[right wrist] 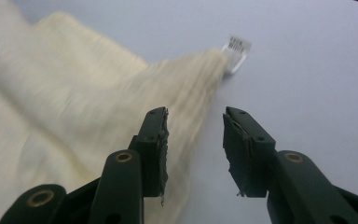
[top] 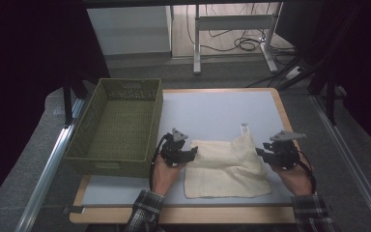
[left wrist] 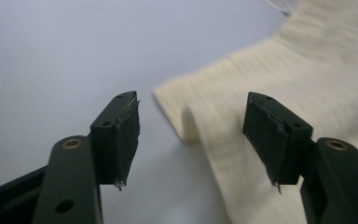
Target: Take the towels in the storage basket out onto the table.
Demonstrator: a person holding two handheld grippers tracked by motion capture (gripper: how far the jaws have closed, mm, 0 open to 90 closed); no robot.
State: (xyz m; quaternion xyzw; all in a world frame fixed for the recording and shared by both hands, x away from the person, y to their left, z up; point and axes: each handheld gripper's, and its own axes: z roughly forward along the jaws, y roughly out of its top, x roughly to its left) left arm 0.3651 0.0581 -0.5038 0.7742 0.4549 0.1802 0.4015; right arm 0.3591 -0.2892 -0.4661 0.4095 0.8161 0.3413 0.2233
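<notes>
Cream ribbed cotton towel [top: 227,166], folded loosely, flat on the pale grey bench [top: 212,111] between the two sets of tongs, with a rumpled far edge and one corner pulled to a peak. Left tongs [top: 193,153] just at the towel's near-left corner; in the left gripper view, jaws released and spread, the curled corner [left wrist: 186,122] lying in the gap but untouched by either pad. Right tongs [top: 260,152] just beside the towel's right edge; in the right gripper view, jaws likewise released, the towel's edge [right wrist: 186,93] running under the left jaw, bare bench under the gap. Nothing grasped on either side. Olive-green woven plastic basket [top: 118,123], empty as far as can be seen, well to the outer side of the left tongs, its wall close to that hand. Likely risks: a closing pinch on the left catching only the top layer of the curled corner, so the fold opens on lifting; the right jaws closing on bare bench beside the edge and missing the cloth altogether; uneven lifting dragging the towel askew; a swing of the left hand knocking the basket wall. Small white sewn-in label [right wrist: 237,51] at the peaked corner, ahead of the right tongs, with dark printed lines too small and blurred to read; no brand legible anywhere.
</notes>
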